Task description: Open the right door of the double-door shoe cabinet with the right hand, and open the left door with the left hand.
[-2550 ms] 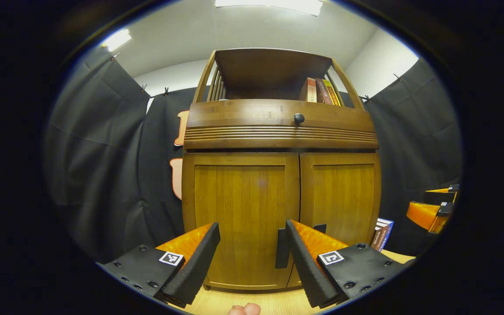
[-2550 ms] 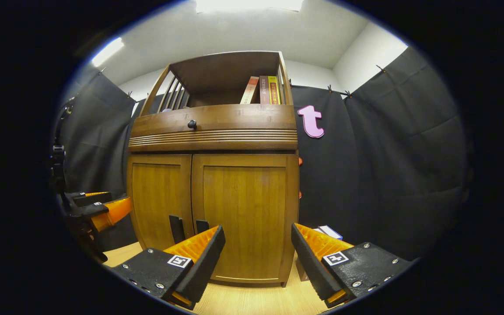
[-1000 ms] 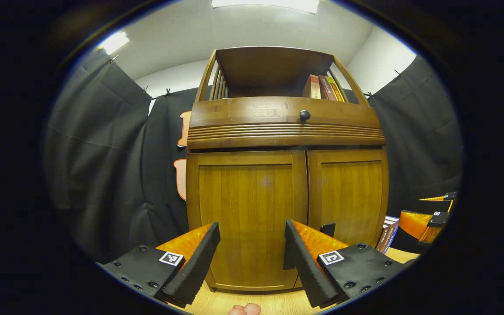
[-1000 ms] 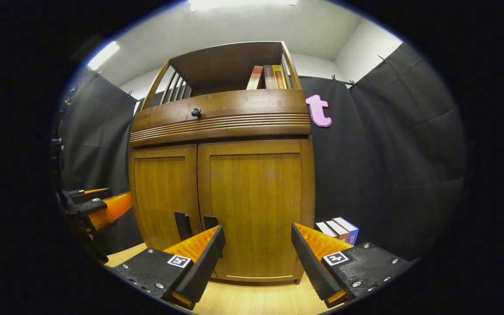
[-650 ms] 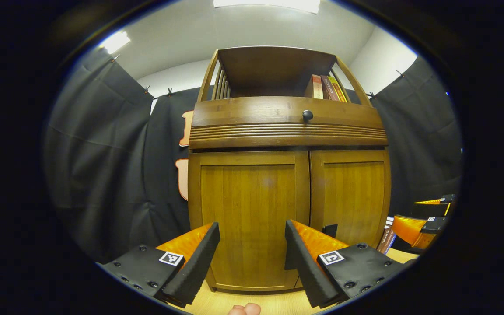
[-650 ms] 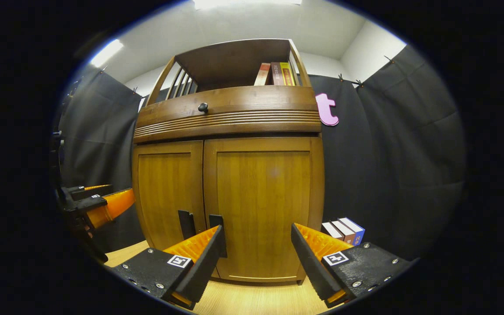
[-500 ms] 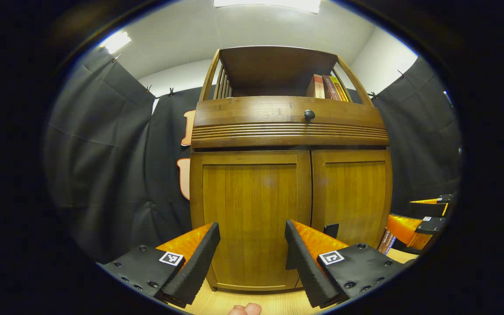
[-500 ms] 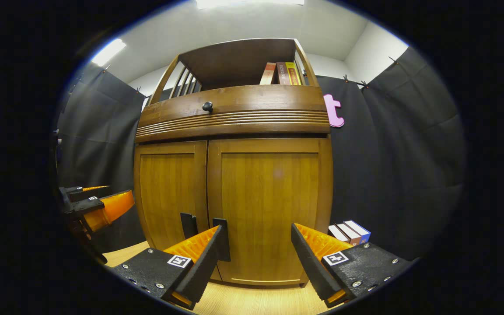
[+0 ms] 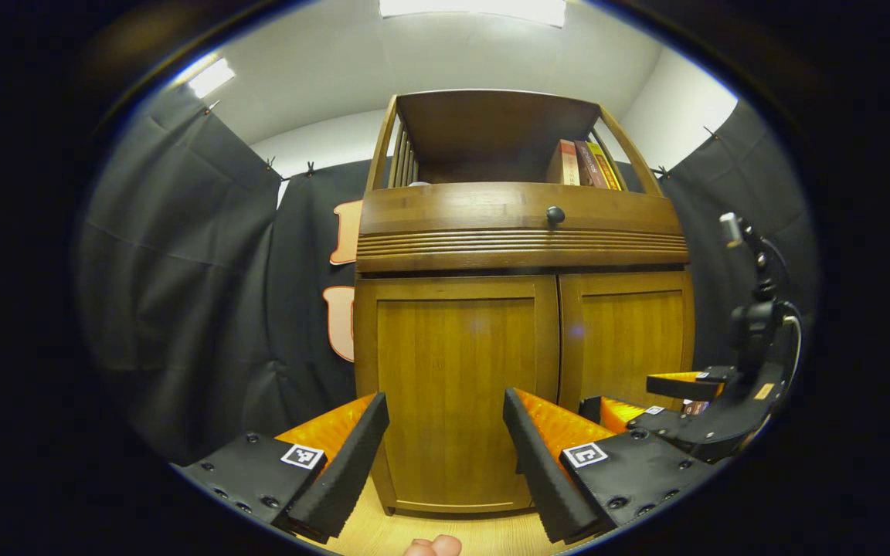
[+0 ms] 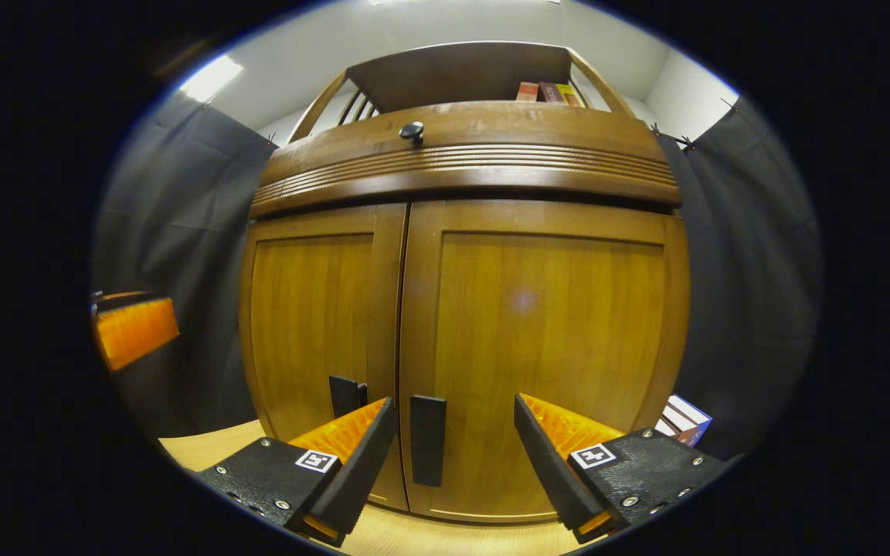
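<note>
- Shoe cabinet (image 10: 460, 309) doors are both closed; nothing is opened yet.
- Your right gripper (image 10: 453, 448) is wide open, empty, near the right door handle (image 10: 427, 440).
- Your left gripper (image 9: 445, 448) is open too, holding nothing.

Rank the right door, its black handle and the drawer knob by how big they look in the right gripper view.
Largest to smallest:
1. right door
2. black handle
3. drawer knob
The handle is nearer the camera than the knob, so the gap between those two may be exaggerated.
</note>
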{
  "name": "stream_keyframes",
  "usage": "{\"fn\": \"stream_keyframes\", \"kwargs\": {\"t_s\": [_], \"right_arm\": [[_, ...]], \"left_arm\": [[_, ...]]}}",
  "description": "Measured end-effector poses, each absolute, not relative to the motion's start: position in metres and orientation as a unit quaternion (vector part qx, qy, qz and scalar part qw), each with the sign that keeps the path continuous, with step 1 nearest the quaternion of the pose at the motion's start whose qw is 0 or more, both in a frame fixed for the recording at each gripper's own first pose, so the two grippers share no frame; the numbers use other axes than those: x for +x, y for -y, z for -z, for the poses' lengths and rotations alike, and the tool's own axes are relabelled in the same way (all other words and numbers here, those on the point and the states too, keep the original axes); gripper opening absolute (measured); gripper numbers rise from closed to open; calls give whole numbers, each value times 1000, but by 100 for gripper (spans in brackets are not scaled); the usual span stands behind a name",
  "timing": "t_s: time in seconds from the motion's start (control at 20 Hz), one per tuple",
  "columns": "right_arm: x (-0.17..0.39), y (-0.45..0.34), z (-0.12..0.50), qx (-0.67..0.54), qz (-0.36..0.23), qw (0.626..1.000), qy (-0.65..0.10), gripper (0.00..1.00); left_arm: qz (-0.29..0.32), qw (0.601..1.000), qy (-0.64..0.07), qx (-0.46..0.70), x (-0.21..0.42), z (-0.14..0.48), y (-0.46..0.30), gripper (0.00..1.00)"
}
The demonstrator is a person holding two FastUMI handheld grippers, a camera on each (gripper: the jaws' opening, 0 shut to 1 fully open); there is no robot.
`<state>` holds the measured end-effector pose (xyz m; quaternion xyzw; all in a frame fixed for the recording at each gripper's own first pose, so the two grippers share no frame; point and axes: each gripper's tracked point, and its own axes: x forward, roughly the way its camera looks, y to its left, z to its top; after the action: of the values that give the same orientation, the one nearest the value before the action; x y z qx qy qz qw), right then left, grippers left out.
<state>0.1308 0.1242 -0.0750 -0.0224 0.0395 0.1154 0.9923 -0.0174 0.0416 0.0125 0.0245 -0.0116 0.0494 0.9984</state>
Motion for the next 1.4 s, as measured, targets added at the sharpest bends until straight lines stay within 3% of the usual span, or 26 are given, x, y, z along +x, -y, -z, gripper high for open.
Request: {"fn": "stream_keyframes", "kwargs": {"t_s": [0.35, 0.4, 0.45, 0.55, 0.6, 0.65, 0.7, 0.75, 0.8, 0.95, 1.0, 1.05, 1.1, 1.35, 1.4], "right_arm": [[162, -146, 119, -14, -98, 993, -62, 94], [164, -145, 125, -9, -94, 993, -64, 86], [165, -144, 129, -7, -88, 994, -67, 94], [171, -141, 135, -8, -75, 995, -72, 93], [176, -139, 138, -8, -71, 995, -76, 85], [175, -140, 136, -6, -69, 995, -68, 100], [177, -140, 136, -10, -70, 995, -65, 93], [175, -139, 136, -18, -69, 996, -62, 100], [177, -138, 136, -25, -67, 996, -60, 92], [177, -137, 138, -24, -57, 996, -60, 94], [177, -137, 139, -22, -56, 996, -61, 83], [177, -138, 140, -19, -59, 996, -62, 82], [177, -140, 143, -13, -64, 996, -63, 65], [176, -155, 150, 18, -102, 991, -87, 34], [176, -157, 147, 20, -106, 991, -81, 22]], "left_arm": [[-61, 998, 13, 24, -30, -14, -49, 95], [-62, 998, 13, 21, -31, -12, -50, 95], [-62, 998, 11, 17, -31, -11, -51, 95], [-62, 998, 6, 13, -35, -6, -53, 95], [-63, 998, 5, 13, -34, -6, -55, 97], [-64, 998, 5, 14, -33, -6, -54, 97], [-64, 998, 6, 14, -32, -7, -54, 95], [-64, 998, 6, 15, -32, -6, -54, 95], [-63, 998, 6, 15, -32, -7, -53, 96], [-58, 998, 7, 15, -30, -7, -50, 96], [-58, 998, 8, 15, -31, -8, -50, 96], [-57, 998, 8, 15, -31, -8, -50, 97], [-57, 998, 8, 14, -31, -8, -50, 98], [-45, 999, 5, 15, -32, -7, -44, 98], [-43, 999, 4, 15, -32, -6, -43, 98]]}}
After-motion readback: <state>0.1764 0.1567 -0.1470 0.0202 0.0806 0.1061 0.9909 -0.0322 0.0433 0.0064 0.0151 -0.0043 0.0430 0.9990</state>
